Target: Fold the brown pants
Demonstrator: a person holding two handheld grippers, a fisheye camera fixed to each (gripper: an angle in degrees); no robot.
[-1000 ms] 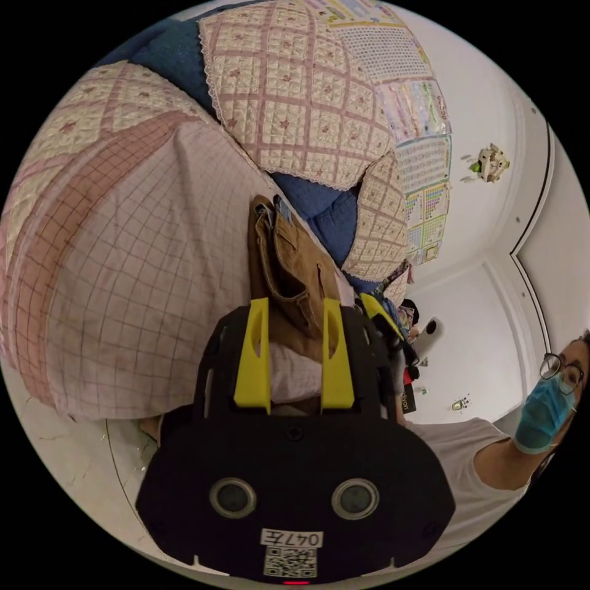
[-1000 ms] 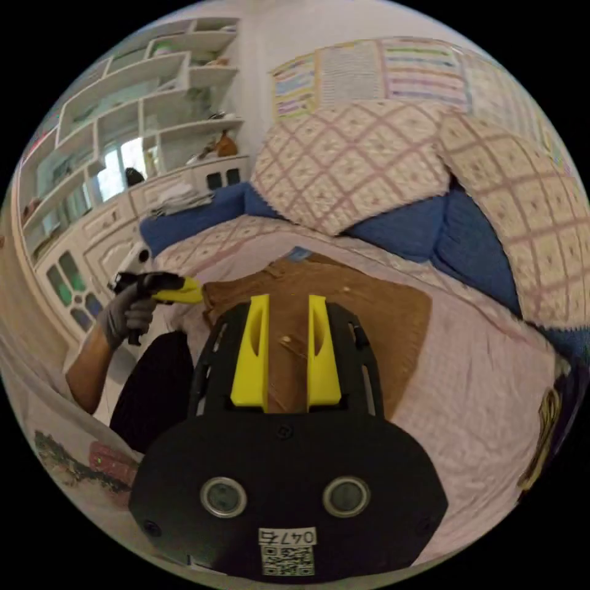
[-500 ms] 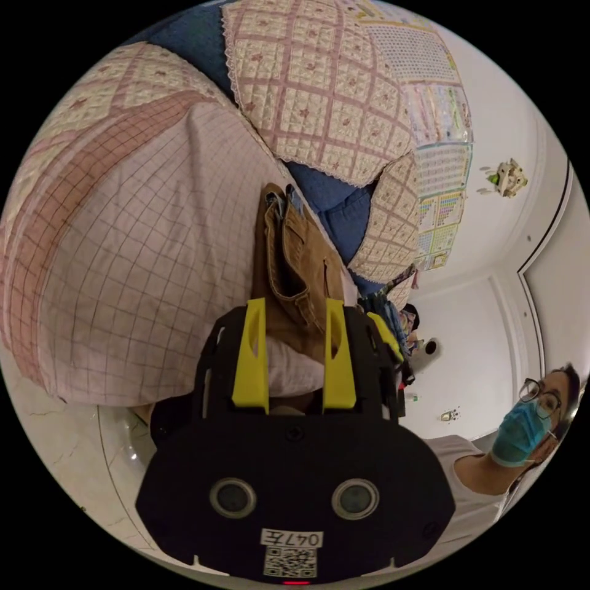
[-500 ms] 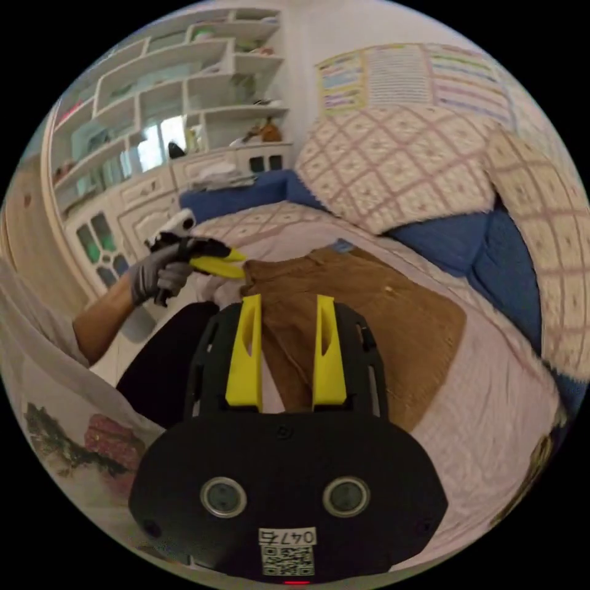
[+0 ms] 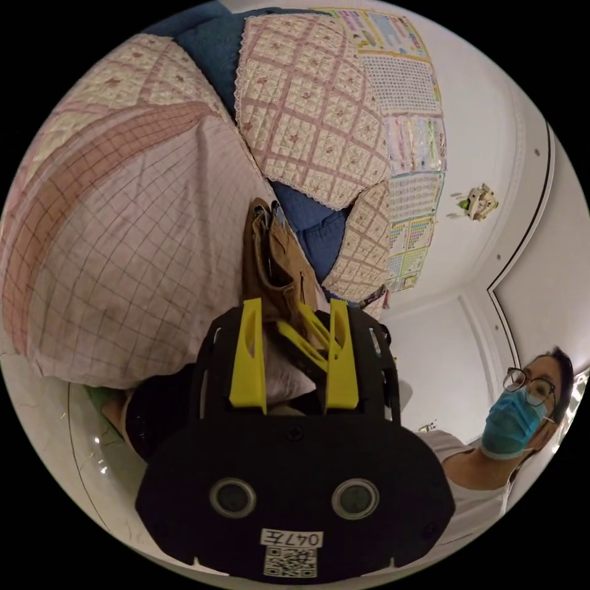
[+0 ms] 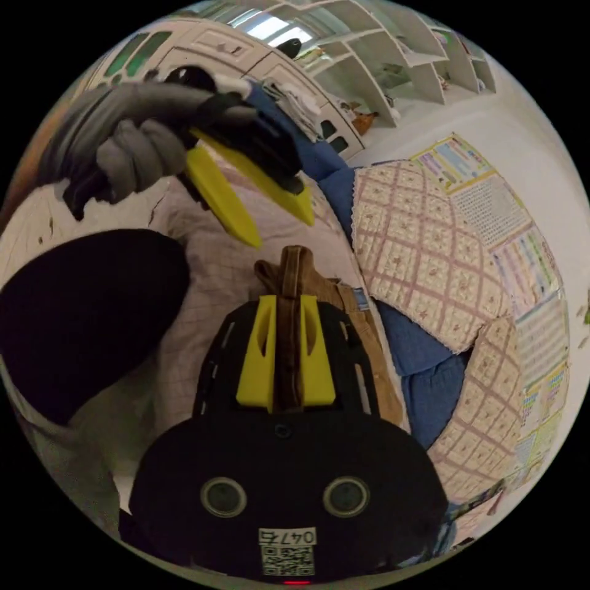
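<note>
Brown pants (image 6: 319, 289): in the right gripper view the lower run is covered by the right gripper (image 6: 286, 307) and its black body; the legs and the full outline of the fold cannot be made out. In the left gripper view the near end of the pants (image 5: 270, 264) is hidden behind the left gripper (image 5: 294, 307) and the yellow jaws crossing in front. Checked bedcover (image 5: 135, 246): its near edge is hidden by the black gripper body. Wall charts (image 5: 412, 160): print too small to tell. Shelf contents (image 6: 369, 67): small and blurred, not identifiable. Gloved hand (image 6: 135, 141): blurred, its wrist cut off by the picture's edge. Person (image 5: 522, 412): cut off at the rim.
</note>
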